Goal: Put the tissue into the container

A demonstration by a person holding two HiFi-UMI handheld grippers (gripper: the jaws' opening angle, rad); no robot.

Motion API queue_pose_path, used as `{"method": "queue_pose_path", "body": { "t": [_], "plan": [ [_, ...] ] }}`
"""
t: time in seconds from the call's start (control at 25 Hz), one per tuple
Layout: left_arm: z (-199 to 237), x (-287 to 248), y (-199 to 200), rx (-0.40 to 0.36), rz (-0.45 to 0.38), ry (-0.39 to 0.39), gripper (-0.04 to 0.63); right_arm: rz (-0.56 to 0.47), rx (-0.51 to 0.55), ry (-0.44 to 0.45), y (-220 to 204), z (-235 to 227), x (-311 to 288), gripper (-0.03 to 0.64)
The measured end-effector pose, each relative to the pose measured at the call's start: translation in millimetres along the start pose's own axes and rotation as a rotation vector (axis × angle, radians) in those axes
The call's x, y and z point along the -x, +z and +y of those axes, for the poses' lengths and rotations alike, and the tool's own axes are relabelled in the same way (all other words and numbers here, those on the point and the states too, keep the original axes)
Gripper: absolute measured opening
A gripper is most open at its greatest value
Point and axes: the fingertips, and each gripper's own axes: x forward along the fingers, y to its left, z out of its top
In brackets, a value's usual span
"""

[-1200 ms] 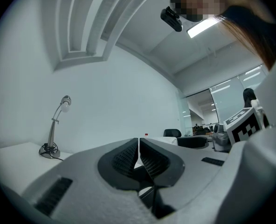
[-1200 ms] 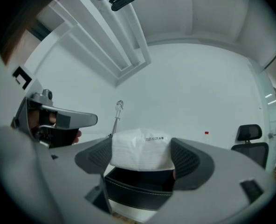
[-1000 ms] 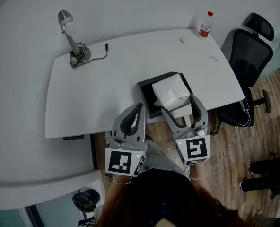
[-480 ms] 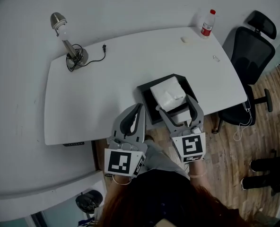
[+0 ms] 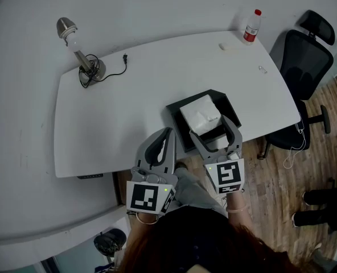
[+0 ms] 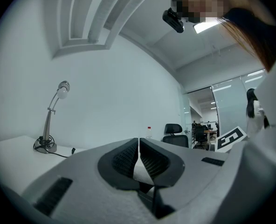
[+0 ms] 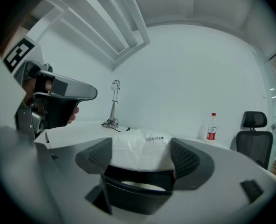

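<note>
We find the tissue pack (image 5: 201, 114) lying inside the black container (image 5: 175, 109), which stands at the near edge of the bench (image 5: 117, 112). The right tool (image 5: 214, 132) is spread wide just short of the pack. In the right gripper view the container's near wall sits between its pads (image 7: 99, 155), with the pack beyond them and no pinch evident. The left tool (image 5: 167, 134) hangs off the bench edge, pressed together on nothing.

In our judgement the pack is light, soft and film-wrapped. It would yield under pressure and the film may slip. Any further hold should be across its two opposite sides at mid-height, with modest closing force.
</note>
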Motion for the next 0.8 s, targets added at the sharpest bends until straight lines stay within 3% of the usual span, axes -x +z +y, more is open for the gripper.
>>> {"method": "queue_pose_path", "body": {
  "t": [0.8],
  "plan": [
    [4, -5, -10, 0.017, 0.019, -0.011, 0.034, 0.028, -0.05, -0.018, -13, 2, 1, 0.393]
  ]
}}
